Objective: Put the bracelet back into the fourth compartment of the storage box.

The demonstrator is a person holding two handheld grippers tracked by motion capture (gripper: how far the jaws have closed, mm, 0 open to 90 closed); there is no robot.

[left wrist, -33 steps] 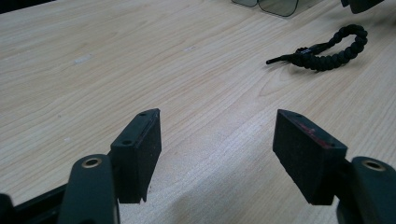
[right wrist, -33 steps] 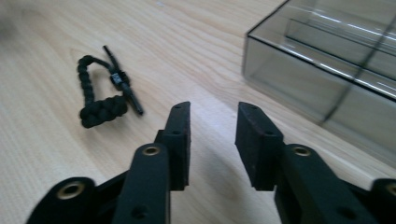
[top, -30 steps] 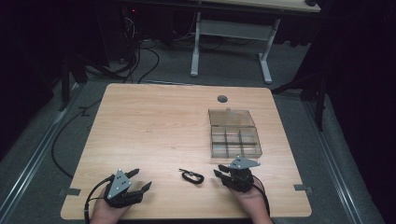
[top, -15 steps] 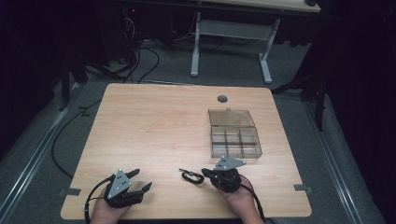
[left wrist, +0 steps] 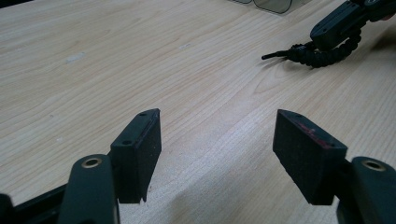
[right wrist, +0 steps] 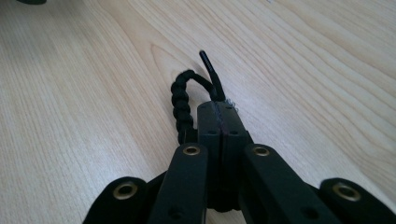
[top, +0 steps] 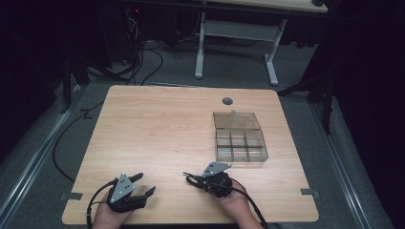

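Note:
A black braided cord (right wrist: pixel 179 94) with a stiff black tip lies on the wooden table (top: pixel 157 129) near its front edge. My right gripper (right wrist: pixel 219 109) is shut, and its pads pinch one end of the cord while the loop curls out to the left. In the high view the right gripper (top: pixel 196 179) points left with the cord (top: pixel 189 177) at its tips. My left gripper (top: pixel 147 182) rests at the front left, open and holding nothing. Its own view shows the pads (left wrist: pixel 140 154) wide apart over bare wood, with the cord (left wrist: pixel 322 56) under the right gripper (left wrist: pixel 336 23) farther off.
A clear plastic compartment box (top: pixel 239 138) with its lid folded back stands on the right half of the table. A round cable hole (top: pixel 227 101) sits near the far edge. Table legs and cables lie on the floor beyond.
The right gripper has slid left to the cord and closed on it. The left gripper has stayed where it was, still open.

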